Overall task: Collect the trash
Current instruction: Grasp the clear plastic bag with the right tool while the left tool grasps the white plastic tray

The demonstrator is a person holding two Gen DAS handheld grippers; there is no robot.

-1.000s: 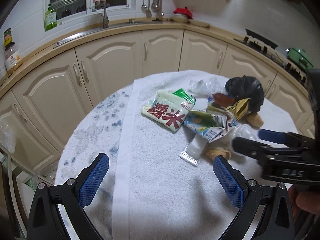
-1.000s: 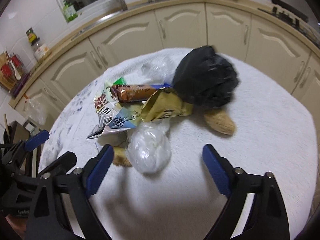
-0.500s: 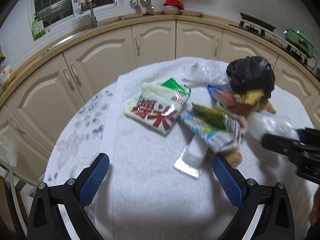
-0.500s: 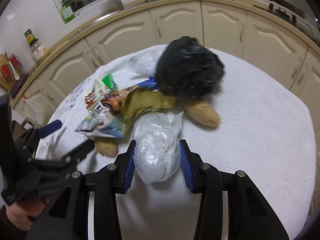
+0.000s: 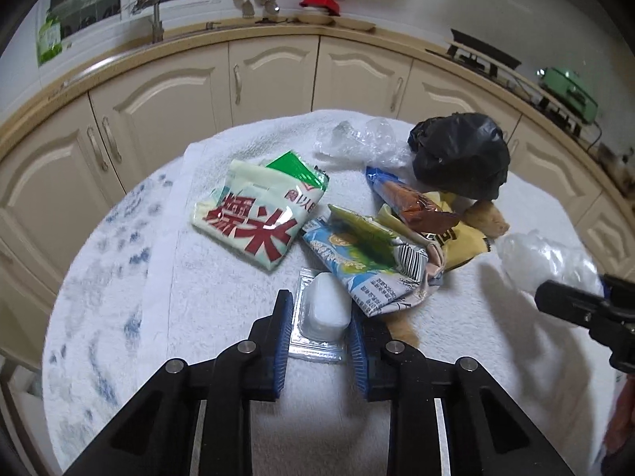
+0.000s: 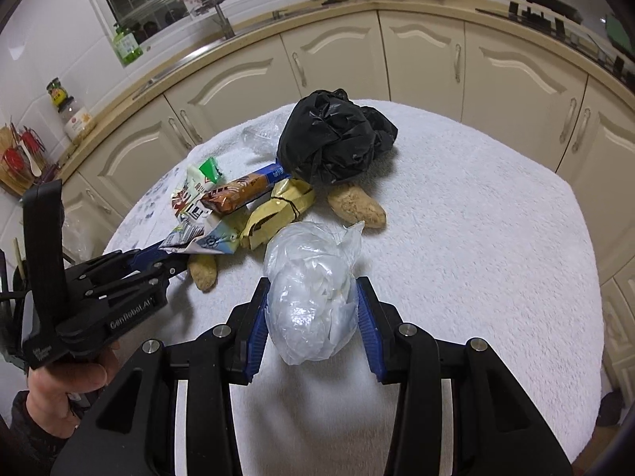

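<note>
**Trash collection, early stage: two items in the tools, the heap still on the tabletop**

Progress. No bin or collecting bag stands open in either view, so nothing can be counted as collected yet. Judged from the layout, two pickups are under way and the rest is untouched.

Nearest items.
- Left tool (image 5: 317,333): jaws closing around a small white plastic blister tray on a silver foil backing (image 5: 323,311), which lies flat on the white terry-cloth tabletop (image 5: 222,357); the blue pads flank the tray, and contact on both sides is not certain.
- Right tool (image 6: 313,313): closed on a knotted translucent plastic bag stuffed with white crumpled material (image 6: 311,297), pads pressing both its sides.

Middle of the tabletop, loose.
- Pale green flat packet with large red characters (image 5: 258,218).
- Crumpled blue-and-green printed wrapper (image 5: 357,261), touching the tray's far end.
- Brown snack wrapper with blue ends (image 6: 242,192), lying on a yellow crumpled paper pouch (image 6: 278,210).
- Two tan, rough oblong lumps (image 6: 357,206), one by each side of the heap; what they are is unclear.

Far side.
- Clear crinkled plastic film (image 5: 357,142).
- Bunched black plastic bag (image 6: 333,139), closed up; contents hidden.
</note>
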